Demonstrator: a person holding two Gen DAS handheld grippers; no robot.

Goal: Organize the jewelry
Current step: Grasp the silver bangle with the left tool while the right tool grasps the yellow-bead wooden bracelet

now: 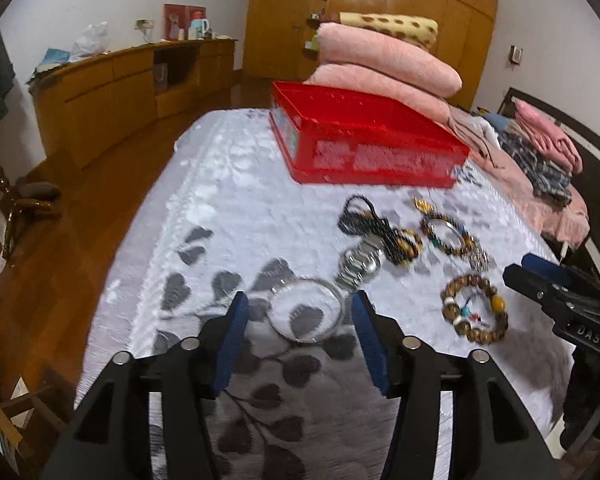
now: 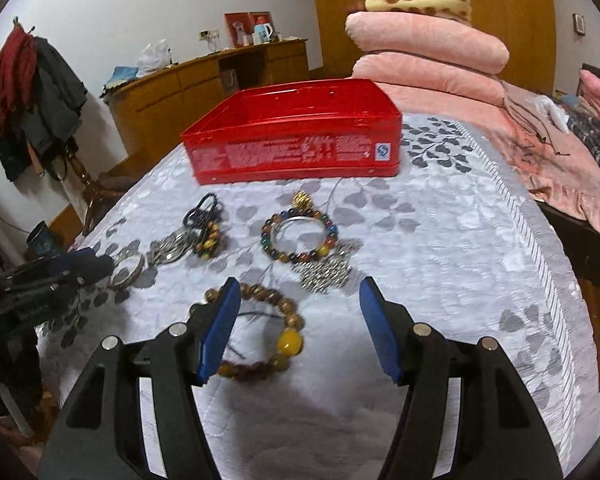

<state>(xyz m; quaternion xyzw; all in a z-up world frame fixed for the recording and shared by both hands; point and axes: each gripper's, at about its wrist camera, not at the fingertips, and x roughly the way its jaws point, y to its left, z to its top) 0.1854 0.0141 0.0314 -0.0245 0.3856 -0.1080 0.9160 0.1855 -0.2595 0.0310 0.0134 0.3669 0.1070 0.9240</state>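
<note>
Jewelry lies on a white leaf-patterned bedspread [image 1: 236,216] in front of a red tin box [image 1: 360,136], which also shows in the right wrist view [image 2: 300,136]. My left gripper [image 1: 298,312] is open, its fingers either side of a clear glass bangle [image 1: 306,310]. Beyond it lie a silver watch [image 1: 358,264], a black cord bracelet [image 1: 364,216] and a multicoloured bead bracelet [image 1: 446,236]. My right gripper [image 2: 300,304] is open above a brown wooden bead bracelet with a yellow bead [image 2: 276,328]. A silver mesh piece [image 2: 324,272] lies just ahead.
Folded pink blankets [image 2: 428,52] are stacked behind the box. Clothes [image 2: 560,140] pile at the right. The bed edge drops to a wooden floor [image 1: 60,280] on the left. A wooden sideboard [image 1: 132,88] stands along the far wall.
</note>
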